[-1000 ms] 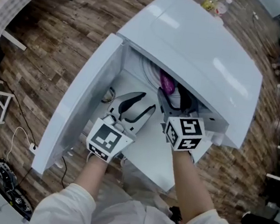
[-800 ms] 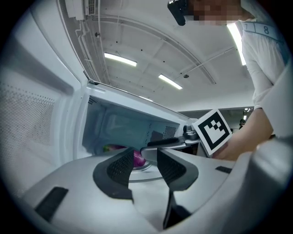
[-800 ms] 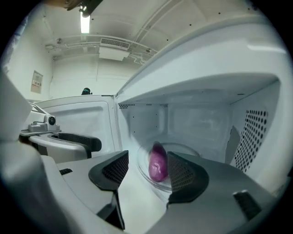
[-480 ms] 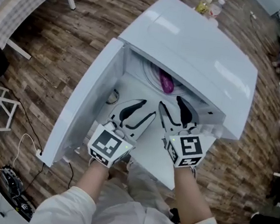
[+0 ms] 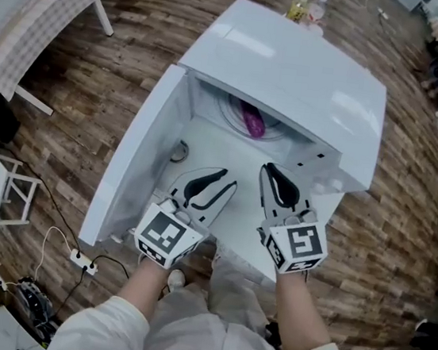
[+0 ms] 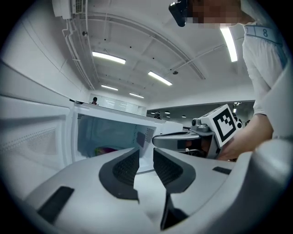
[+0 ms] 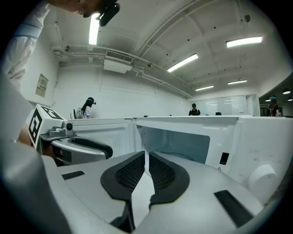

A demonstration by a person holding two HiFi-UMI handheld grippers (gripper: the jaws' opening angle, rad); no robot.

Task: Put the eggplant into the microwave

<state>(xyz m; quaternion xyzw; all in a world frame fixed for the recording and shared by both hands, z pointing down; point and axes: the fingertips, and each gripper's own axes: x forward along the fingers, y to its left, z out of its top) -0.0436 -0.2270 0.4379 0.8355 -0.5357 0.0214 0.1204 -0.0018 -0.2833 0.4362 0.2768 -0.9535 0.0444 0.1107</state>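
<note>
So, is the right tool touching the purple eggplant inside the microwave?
Apart. The head view shows the eggplant lying deep inside the microwave, with a plain gap between it and the right tool, whose jaws are closing on nothing.

the microwave point(image 5: 296, 76) sits mid-frame in the head view, its door point(image 5: 136, 167) swung open toward 8 o'clock. the eggplant point(image 5: 252, 120) lies inside the cavity, toward the back. two bottles point(image 5: 306, 10) stand behind the microwave at 12 o'clock. a table point(image 5: 37, 34) stands at 10 o'clock, and a power strip point(image 5: 80, 258) lies on the floor at 8 o'clock
</note>
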